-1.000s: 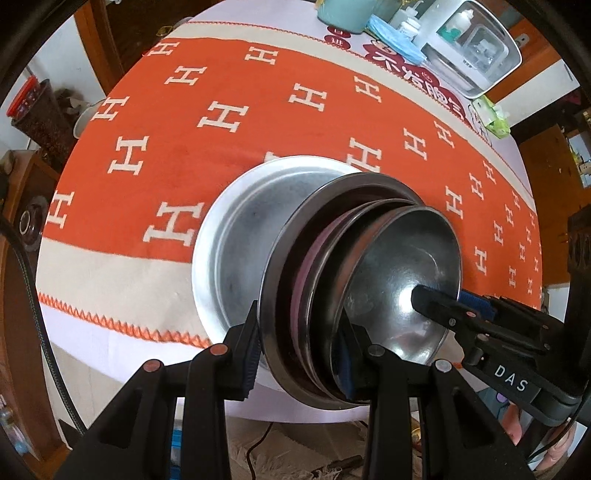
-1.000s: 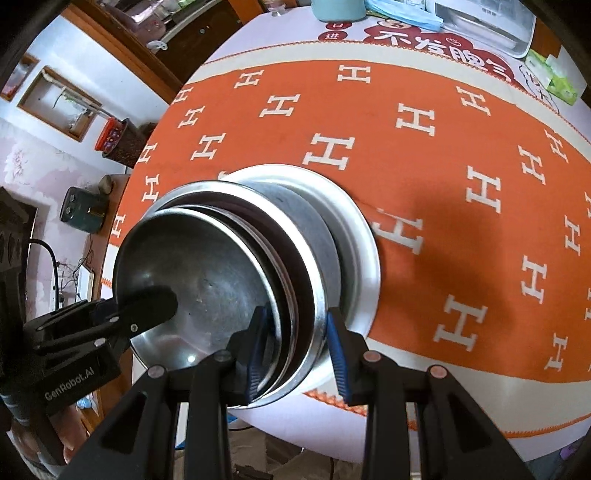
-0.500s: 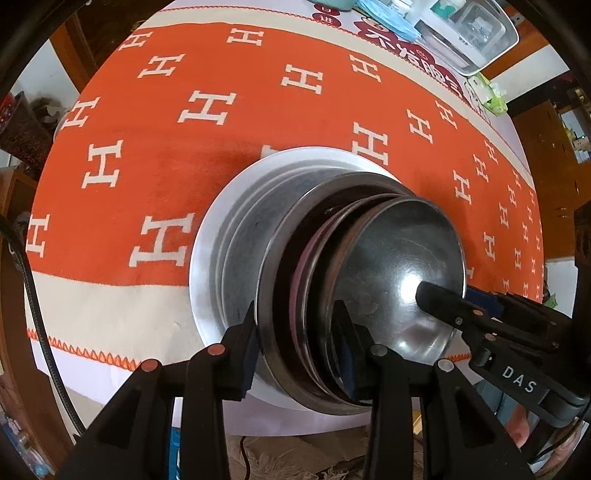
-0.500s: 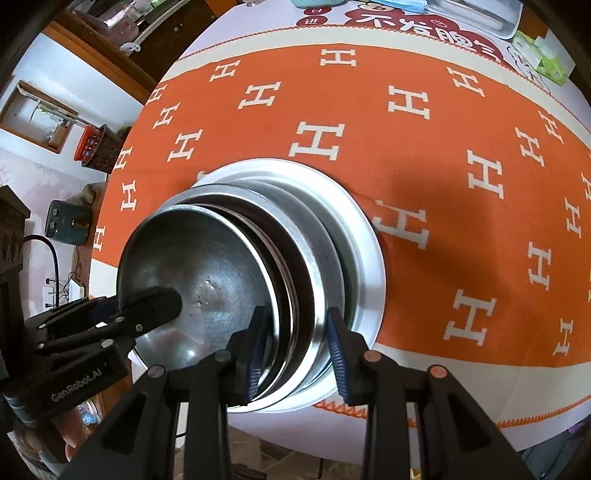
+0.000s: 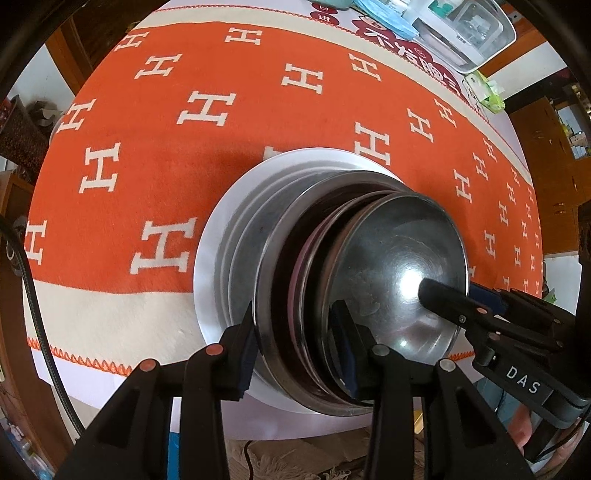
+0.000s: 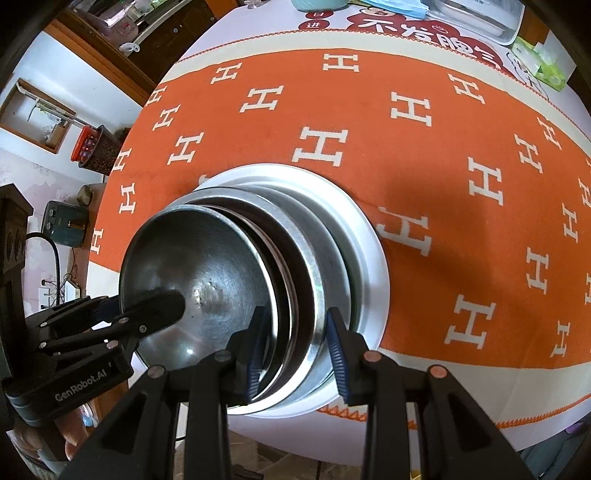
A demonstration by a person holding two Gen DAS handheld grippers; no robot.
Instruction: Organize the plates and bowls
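A stack of nested round stainless-steel dishes (image 5: 295, 236) is sitting near the front edge of a table covered by an orange cloth patterned with white H shapes (image 5: 155, 122). Counting rims, at least four pieces are showing: a wide flat steel plate (image 5: 210, 258) at the bottom lying on the cloth, a deep steel basin (image 5: 269, 258) above it, thinner rims inside that whose number cannot be told exactly, one of them pinkish, and a small shiny steel bowl (image 5: 391, 258) on top.

Two black grippers are working from opposite sides. The left gripper (image 5: 299, 347) is straddling the near edge of the stack, one blue pad outside the basin wall and the other inside the top bowl, pinching the stacked rims between them. The right gripper (image 6: 295, 343) is doing the same on its side, one pad inside the inner rims and one outside the basin.

At the table's far edge, one clear plastic tray (image 5: 476, 33) is resting beside one green packet (image 5: 487, 92).
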